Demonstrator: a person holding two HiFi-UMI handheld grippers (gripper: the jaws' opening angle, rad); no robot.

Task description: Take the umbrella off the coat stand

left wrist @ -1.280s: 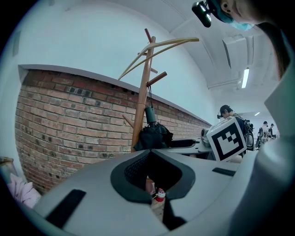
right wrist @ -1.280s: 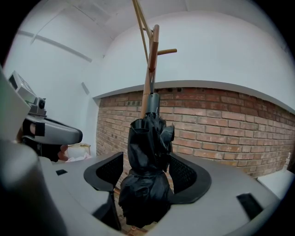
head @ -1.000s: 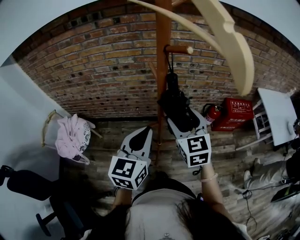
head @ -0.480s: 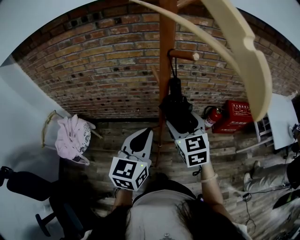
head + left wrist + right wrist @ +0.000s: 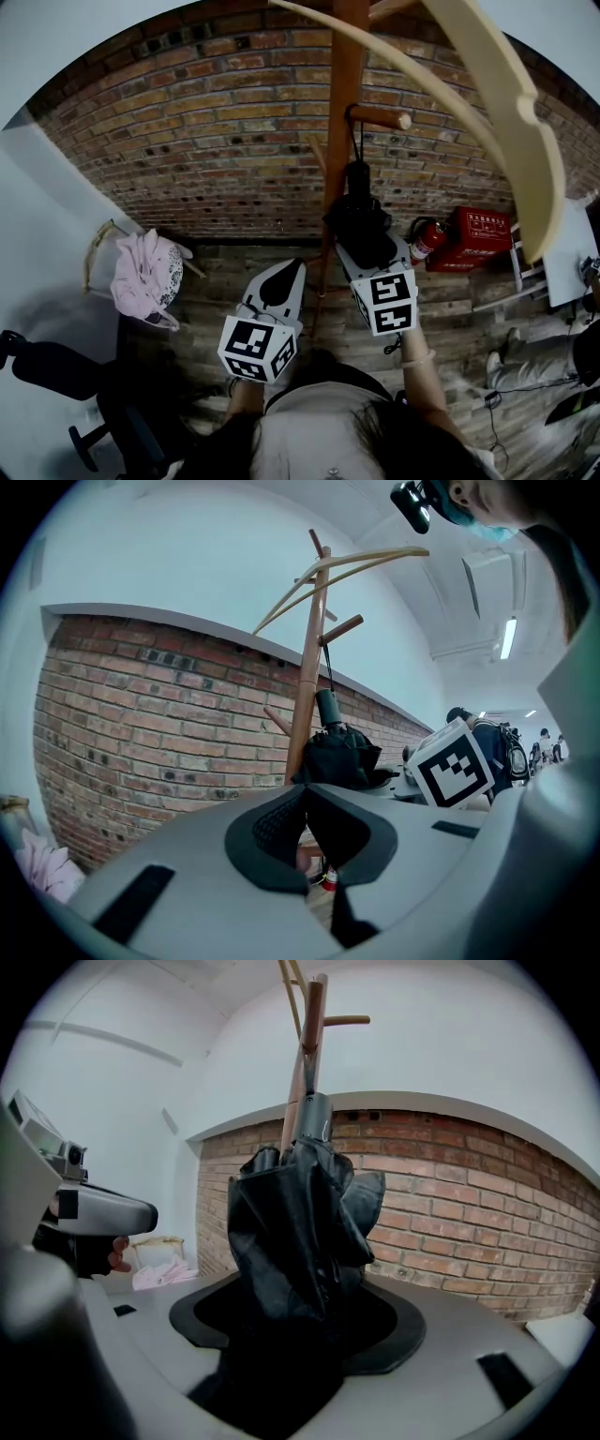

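Observation:
A black folded umbrella [image 5: 356, 208] hangs by its thin strap from a peg [image 5: 380, 117] of the wooden coat stand [image 5: 343, 84]. My right gripper [image 5: 364, 248] reaches up from below and is shut on the umbrella's bundled fabric [image 5: 298, 1232], which fills the space between its jaws. The stand's pole [image 5: 310, 1040] rises right behind the umbrella. Lower and to the left, my left gripper [image 5: 289, 270] is shut with nothing in it, apart from the umbrella [image 5: 337, 757] and pointing towards the pole [image 5: 307, 667].
A brick wall [image 5: 216, 141] stands behind the stand. Pale curved arms [image 5: 511, 112] of the stand sweep overhead at the right. A chair with pink cloth [image 5: 145, 267] is at the left, a fire extinguisher [image 5: 427, 239] and red box [image 5: 478, 239] at the right.
The peg and the curved arms have slid right and down in the head view. Both grippers and the umbrella keep nearly the same places, and the right gripper's hold is unchanged.

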